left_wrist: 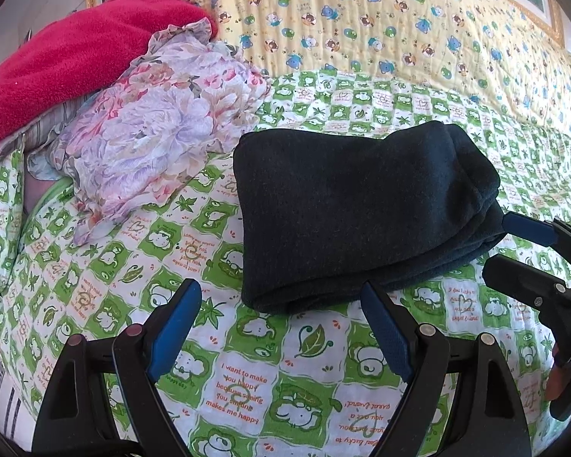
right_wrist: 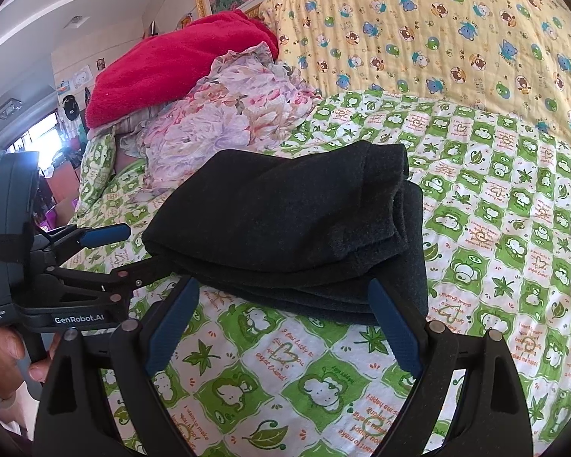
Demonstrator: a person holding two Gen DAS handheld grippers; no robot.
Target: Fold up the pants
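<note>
The dark pants (left_wrist: 358, 205) lie folded in a thick stack on the green-and-white quilt (left_wrist: 247, 361); they also show in the right wrist view (right_wrist: 285, 224). My left gripper (left_wrist: 281, 304) is open and empty, just in front of the stack's near left edge. My right gripper (right_wrist: 285, 304) is open and empty, its fingertips at the stack's near edge. The right gripper shows at the right of the left wrist view (left_wrist: 514, 243), beside the stack. The left gripper shows at the left of the right wrist view (right_wrist: 133, 251).
A floral cloth (left_wrist: 152, 133) and a red blanket (left_wrist: 76, 53) are piled at the back left. A yellow bear-print quilt (left_wrist: 380, 19) rises behind. The bed's left edge (left_wrist: 3, 266) drops off to the room.
</note>
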